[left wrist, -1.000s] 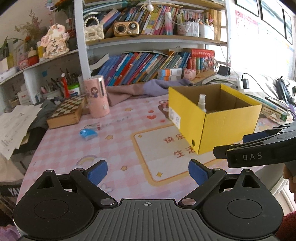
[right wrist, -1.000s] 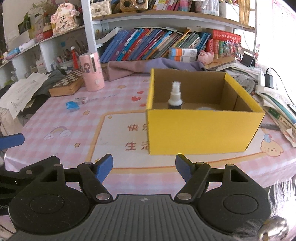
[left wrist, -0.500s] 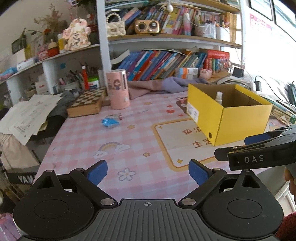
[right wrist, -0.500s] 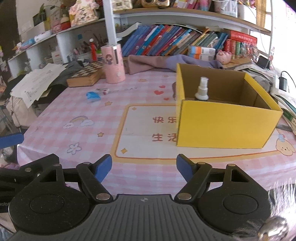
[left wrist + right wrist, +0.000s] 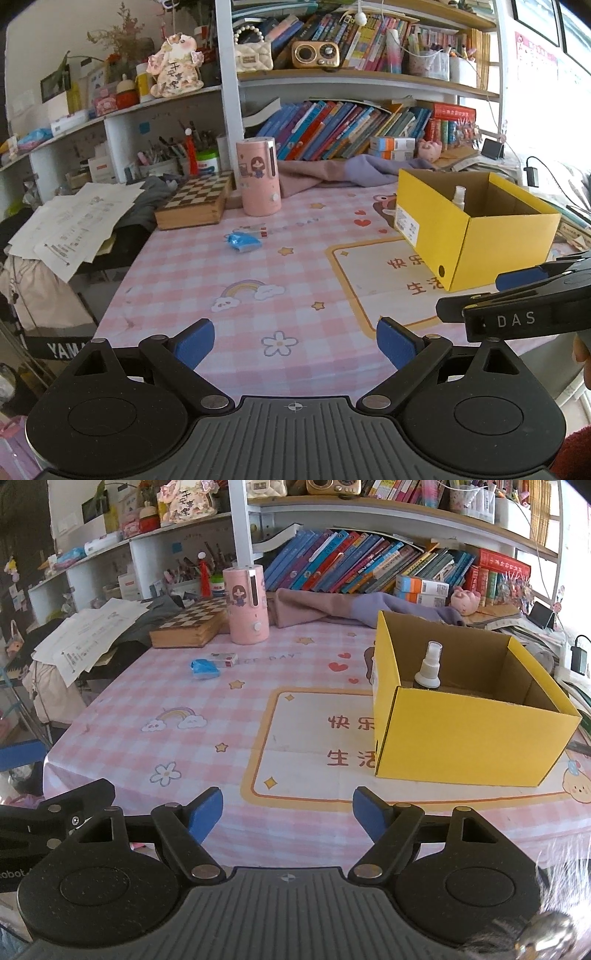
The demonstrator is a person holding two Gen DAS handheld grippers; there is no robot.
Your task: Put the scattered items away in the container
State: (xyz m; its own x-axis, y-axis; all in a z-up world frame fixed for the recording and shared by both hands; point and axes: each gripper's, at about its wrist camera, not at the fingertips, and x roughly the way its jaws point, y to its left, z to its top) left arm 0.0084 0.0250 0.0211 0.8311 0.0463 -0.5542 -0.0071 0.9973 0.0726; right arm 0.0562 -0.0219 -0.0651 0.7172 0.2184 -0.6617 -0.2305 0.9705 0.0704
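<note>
Spray bottle (image 5: 428,668) upright in yellow box (image 5: 461,734); grippers apparently empty.

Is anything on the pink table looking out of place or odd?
Yes. A blue packet and a small flat box beside it lie loose on the table, outside the yellow box, which already holds a spray bottle. Nothing looks spilled or damaged.

Counts: 1 yellow cardboard box (image 5: 469,738), 1 spray bottle (image 5: 429,666) inside it, 1 blue packet (image 5: 204,667), 1 small white-and-red box (image 5: 225,660), 1 pink canister (image 5: 246,603), 1 chessboard box (image 5: 190,624), 2 grippers.
</note>
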